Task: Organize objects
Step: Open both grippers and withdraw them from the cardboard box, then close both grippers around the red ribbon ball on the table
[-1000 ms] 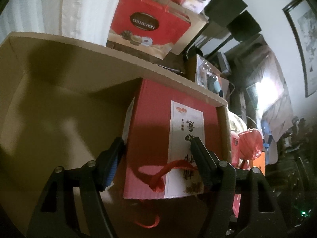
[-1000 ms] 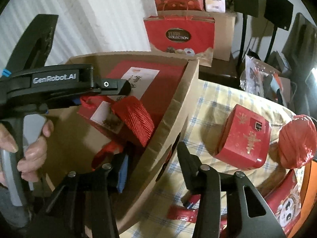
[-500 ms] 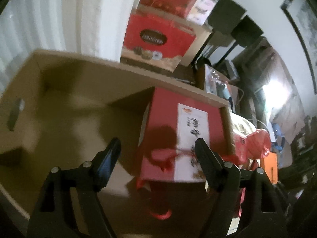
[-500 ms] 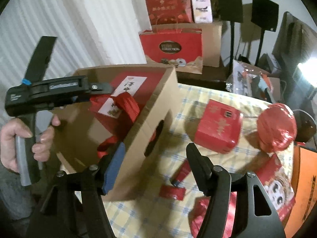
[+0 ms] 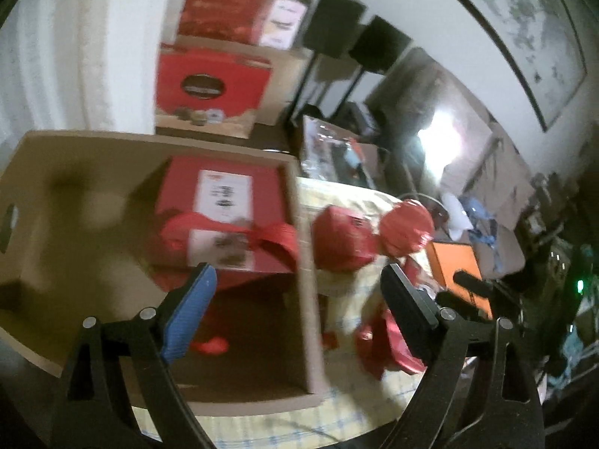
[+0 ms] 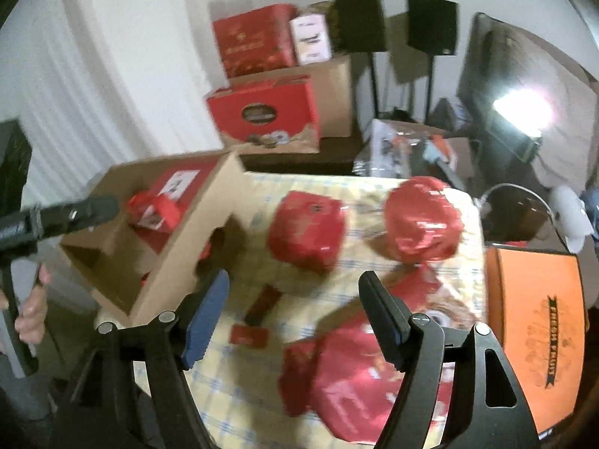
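Observation:
An open cardboard box (image 5: pixel 299 247) (image 6: pixel 209 202) stands at the table's left. A red gift box with a white label (image 5: pixel 224 202) (image 6: pixel 172 191) and red ribbon handle lies in it. My left gripper (image 5: pixel 297 299) is open and empty, above the box's right wall. My right gripper (image 6: pixel 294 310) is open and empty, above the checked tablecloth (image 6: pixel 239 374). On the cloth lie a red square tin (image 6: pixel 307 232) (image 5: pixel 340 239), a round red wrapped bundle (image 6: pixel 423 220) (image 5: pixel 408 228), small red packets (image 6: pixel 251 335) and a red bag (image 6: pixel 359 374).
An orange box (image 6: pixel 539 329) sits at the table's right edge. Red gift bags and cartons (image 6: pixel 265 112) are stacked behind the table by the white curtain. Black stands and a bright lamp (image 6: pixel 520 112) are at the back right. The left gripper's body (image 6: pixel 56 217) reaches over the box.
Both grippers have pulled back and up from the cardboard box. The left gripper has let go of the red gift box, which now rests inside. The views have widened to show the table.

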### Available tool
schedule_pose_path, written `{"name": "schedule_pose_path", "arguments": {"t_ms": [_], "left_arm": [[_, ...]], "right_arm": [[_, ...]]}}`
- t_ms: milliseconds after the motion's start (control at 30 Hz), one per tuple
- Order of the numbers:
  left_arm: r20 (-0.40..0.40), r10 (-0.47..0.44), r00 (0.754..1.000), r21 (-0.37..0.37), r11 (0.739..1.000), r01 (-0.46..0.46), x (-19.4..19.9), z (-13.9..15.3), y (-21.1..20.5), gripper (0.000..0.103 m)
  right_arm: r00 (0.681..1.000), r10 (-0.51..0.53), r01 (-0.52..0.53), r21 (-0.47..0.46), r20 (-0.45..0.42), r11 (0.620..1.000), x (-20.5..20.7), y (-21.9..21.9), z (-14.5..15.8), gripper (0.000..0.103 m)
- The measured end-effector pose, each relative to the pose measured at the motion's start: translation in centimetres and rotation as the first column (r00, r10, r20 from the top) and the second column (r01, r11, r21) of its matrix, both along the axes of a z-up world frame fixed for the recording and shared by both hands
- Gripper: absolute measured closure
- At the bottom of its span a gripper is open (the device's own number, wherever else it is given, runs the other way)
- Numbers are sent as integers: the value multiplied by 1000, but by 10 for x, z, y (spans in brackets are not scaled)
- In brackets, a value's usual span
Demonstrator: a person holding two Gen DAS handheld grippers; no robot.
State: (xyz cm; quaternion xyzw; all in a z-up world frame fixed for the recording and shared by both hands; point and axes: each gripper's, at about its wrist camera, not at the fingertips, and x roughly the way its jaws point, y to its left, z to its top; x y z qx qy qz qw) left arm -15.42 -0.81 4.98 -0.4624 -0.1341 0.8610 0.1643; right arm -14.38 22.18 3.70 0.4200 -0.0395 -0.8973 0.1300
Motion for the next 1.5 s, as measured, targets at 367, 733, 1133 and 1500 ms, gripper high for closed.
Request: {"name": "schedule_pose_path", "arguments": {"t_ms": [367, 733, 1133, 1500], "left_arm": [[5, -86, 996, 0, 996, 86, -1, -13, 73, 9], [-94, -187, 978, -174, 970, 168, -10, -23, 158, 9], [-83, -337, 938, -292, 908, 300, -31, -69, 234, 22], [-82, -380, 921, -371, 870, 326, -37, -89, 263, 22]], "right_arm": [[989, -150, 150, 1, -7, 989, -3, 80, 0, 23], [976, -215, 215, 45, 13, 976, -26, 123, -39, 23], [989, -145, 143, 37, 33, 989, -65, 144, -84, 53], [992, -104, 99, 65, 71, 993, -89, 141, -106, 55]]}}
